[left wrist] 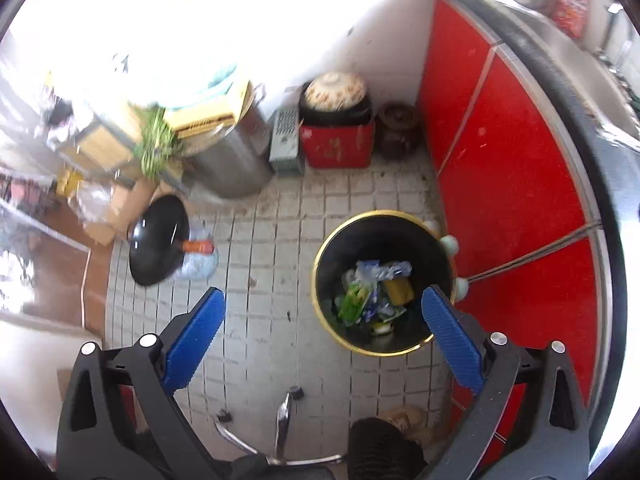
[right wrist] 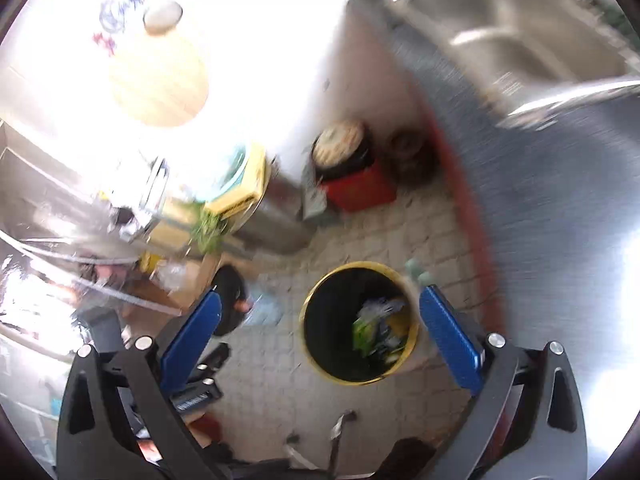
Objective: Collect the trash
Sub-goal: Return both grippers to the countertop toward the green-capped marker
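A black trash bin with a yellow rim (left wrist: 320,276) stands on the tiled floor beside the red cabinet. Inside lie crumpled wrappers (left wrist: 372,296): green, blue, white and yellow. My left gripper (left wrist: 322,304) is open and empty, high above the floor, its right finger over the bin's rim. In the right wrist view the same bin (right wrist: 306,344) with the wrappers (right wrist: 376,330) shows between the fingers, blurred. My right gripper (right wrist: 320,308) is open and empty above it.
Red cabinet doors (left wrist: 508,168) and a steel counter with a sink (right wrist: 512,36) run along the right. A black wok (left wrist: 158,240), a steel pot (left wrist: 228,164), a red box (left wrist: 338,144) and a brown jar (left wrist: 398,130) crowd the far floor. Chair legs (left wrist: 282,428) are below.
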